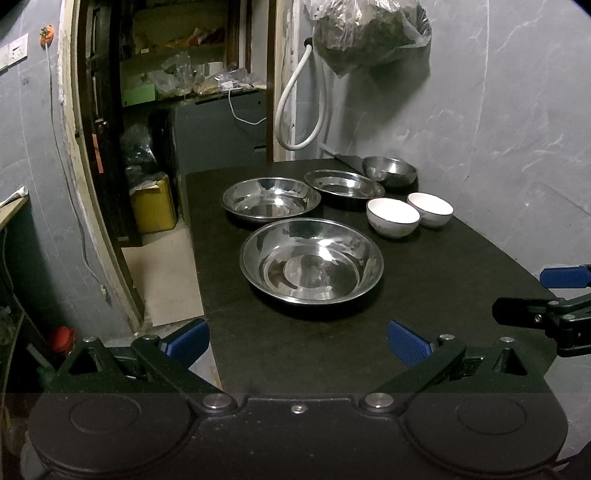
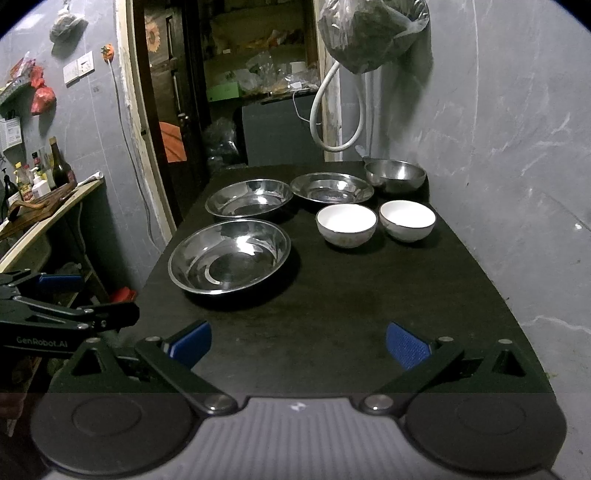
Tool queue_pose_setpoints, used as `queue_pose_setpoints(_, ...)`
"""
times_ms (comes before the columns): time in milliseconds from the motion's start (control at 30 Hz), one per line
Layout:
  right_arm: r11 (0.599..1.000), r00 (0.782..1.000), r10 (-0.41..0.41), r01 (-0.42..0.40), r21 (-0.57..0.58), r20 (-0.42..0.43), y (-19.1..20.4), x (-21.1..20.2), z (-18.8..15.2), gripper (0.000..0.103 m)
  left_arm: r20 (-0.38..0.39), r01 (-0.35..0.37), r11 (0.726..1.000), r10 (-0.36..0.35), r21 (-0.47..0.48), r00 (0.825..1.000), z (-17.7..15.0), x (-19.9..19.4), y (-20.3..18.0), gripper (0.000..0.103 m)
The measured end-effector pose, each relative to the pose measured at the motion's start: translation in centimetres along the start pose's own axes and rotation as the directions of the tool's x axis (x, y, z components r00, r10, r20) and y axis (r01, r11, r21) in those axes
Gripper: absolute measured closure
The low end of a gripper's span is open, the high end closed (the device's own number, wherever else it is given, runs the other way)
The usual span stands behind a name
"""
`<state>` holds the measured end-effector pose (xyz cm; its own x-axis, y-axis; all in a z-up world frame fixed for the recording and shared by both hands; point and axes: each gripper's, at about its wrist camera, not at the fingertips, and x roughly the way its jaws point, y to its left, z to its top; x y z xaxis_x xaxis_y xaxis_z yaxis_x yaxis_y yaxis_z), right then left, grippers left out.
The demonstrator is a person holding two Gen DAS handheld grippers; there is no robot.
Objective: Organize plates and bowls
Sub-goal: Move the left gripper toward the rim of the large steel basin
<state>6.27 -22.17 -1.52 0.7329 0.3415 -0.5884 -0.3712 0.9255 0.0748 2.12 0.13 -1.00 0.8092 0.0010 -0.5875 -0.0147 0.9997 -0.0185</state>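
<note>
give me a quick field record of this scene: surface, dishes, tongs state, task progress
surface: black table
steel plates: three, near one, far left, far middle, all apart
steel bowl: one, far corner by the wall
white bowls: two, side by side
left tongs: open, empty
right tongs: open, empty
progress: nothing stacked yet

I see a black matte table [image 2: 332, 314] against a grey marbled wall [image 2: 517, 129]. A clear plastic bag of dark stuff [image 2: 373, 33] hangs above a looped white hose [image 2: 332, 122]. Left, dark glass bottles [image 2: 55, 166] crowd a pale counter [image 2: 48, 218]; a yellow box [image 1: 153, 206] sits beyond the doorway.
</note>
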Motion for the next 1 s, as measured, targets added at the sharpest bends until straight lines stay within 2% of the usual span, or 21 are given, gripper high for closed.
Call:
queue_pose_setpoints(300, 0.999, 0.999, 0.029, -0.028, 0.029, -0.033, -1.4, 2.7, 0.6, 0.0, -0.053, -0.045, 0.999, 0.046, 0.01, 0.998, 0.9, 2.0, 0.2, 0.001)
queue_pose_setpoints(467, 0.999, 0.998, 0.047, -0.046, 0.018, -0.047, -2.5, 4.8, 1.8, 0.0, -0.112, -0.093, 0.994, 0.086, -0.061, 0.99, 2.3, 4.0, 1.6, 0.001)
queue_pose_setpoints(600, 0.998, 0.997, 0.067, -0.068, -0.004, -0.044, -3.3, 6.6, 3.4, 0.0, -0.148, -0.142, 0.983, 0.123, -0.12, 0.981, 4.4, 6.3, 2.8, 0.001)
queue_pose_setpoints(833, 0.989, 0.989, 0.149, -0.149, -0.009, 0.009, -3.3, 11.2, 7.7, 0.0, -0.155, -0.209, 0.961, 0.182, -0.18, 0.971, 9.0, 10.8, 5.0, 0.001)
queue_pose_setpoints(1000, 0.98, 0.98, 0.197, -0.197, -0.015, 0.021, -2.2, 15.0, 10.8, 0.0, -0.145, -0.227, 0.959, 0.203, -0.17, 0.968, 12.5, 14.7, 7.0, 0.001)
